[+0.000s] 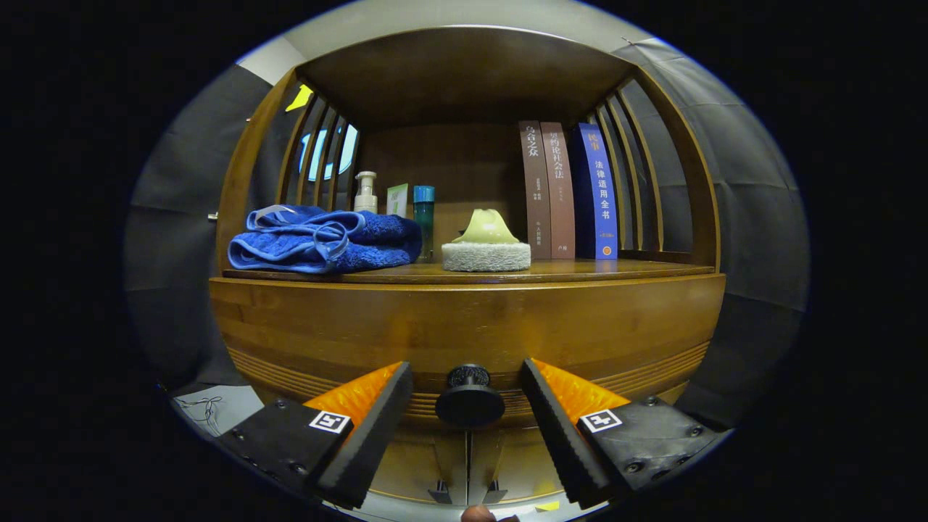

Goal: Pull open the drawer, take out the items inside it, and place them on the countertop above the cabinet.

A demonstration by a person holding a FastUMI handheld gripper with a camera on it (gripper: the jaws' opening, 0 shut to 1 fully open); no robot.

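Note:
A wooden cabinet fills the scene, with its drawer front (pixel 464 326) facing me. A round dark knob (pixel 470 399) sticks out of the drawer front. My gripper (pixel 467 391) is open, one finger on each side of the knob with a gap to either finger. The drawer looks shut, so its inside is hidden. Above the drawer runs the wooden countertop (pixel 623 270). On it lie a folded blue towel (pixel 322 239) and a scrub sponge with a pale green handle (pixel 486 246).
At the back of the countertop stand a pump bottle (pixel 365 192), a teal bottle (pixel 424 217) and three upright books (pixel 569 190). Slatted wooden sides and a roof board enclose the shelf space. Black cloth hangs on both sides of the cabinet.

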